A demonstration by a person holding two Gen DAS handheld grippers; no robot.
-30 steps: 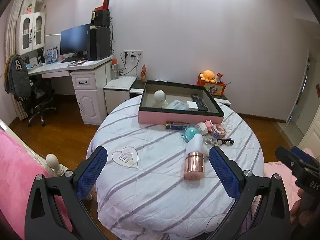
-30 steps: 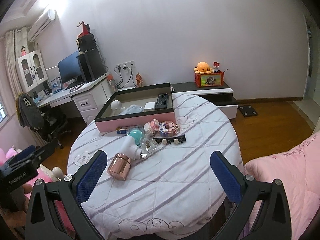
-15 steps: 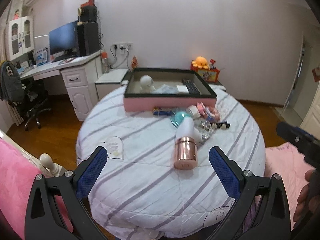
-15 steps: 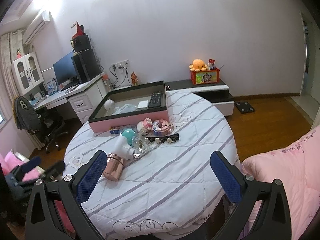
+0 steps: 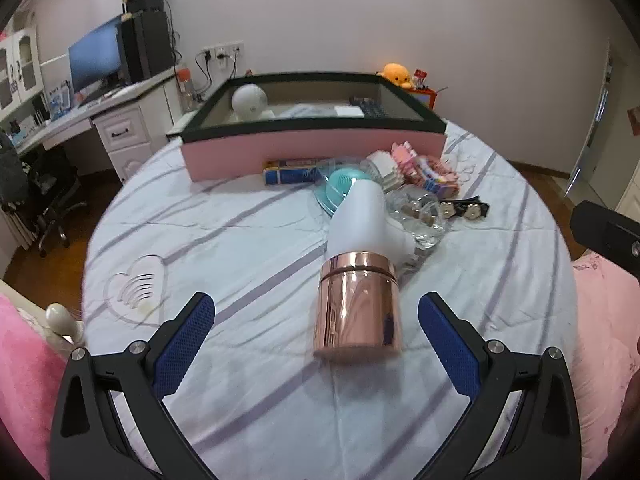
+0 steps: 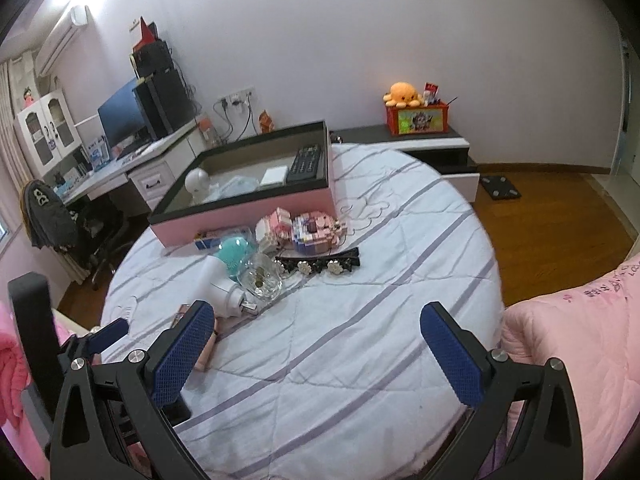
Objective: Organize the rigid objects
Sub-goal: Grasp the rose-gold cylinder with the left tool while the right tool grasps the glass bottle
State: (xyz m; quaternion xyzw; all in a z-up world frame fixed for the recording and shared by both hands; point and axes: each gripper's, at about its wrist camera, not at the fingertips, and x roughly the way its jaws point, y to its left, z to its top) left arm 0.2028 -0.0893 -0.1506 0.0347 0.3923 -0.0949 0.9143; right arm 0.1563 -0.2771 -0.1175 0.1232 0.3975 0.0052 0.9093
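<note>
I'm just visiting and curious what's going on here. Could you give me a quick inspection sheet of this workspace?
Surface: round table under a white striped cloth.
Job's things: pink box holding a remote, a white round gadget and a white card; white hair dryer with copper barrel lying on its side.
Clutter: teal disc, glass bottle, block models, black flowered hair clip, blue packet.
Tongs: left tongs open around the dryer's barrel, not touching; right tongs open, empty.
Cables: wall-socket plugs.
Surroundings: desk, monitor, orange plush.

Both wrist views look across the round bed [image 5: 248, 240] toward the pink box [image 6: 240, 216], left nearer.
</note>
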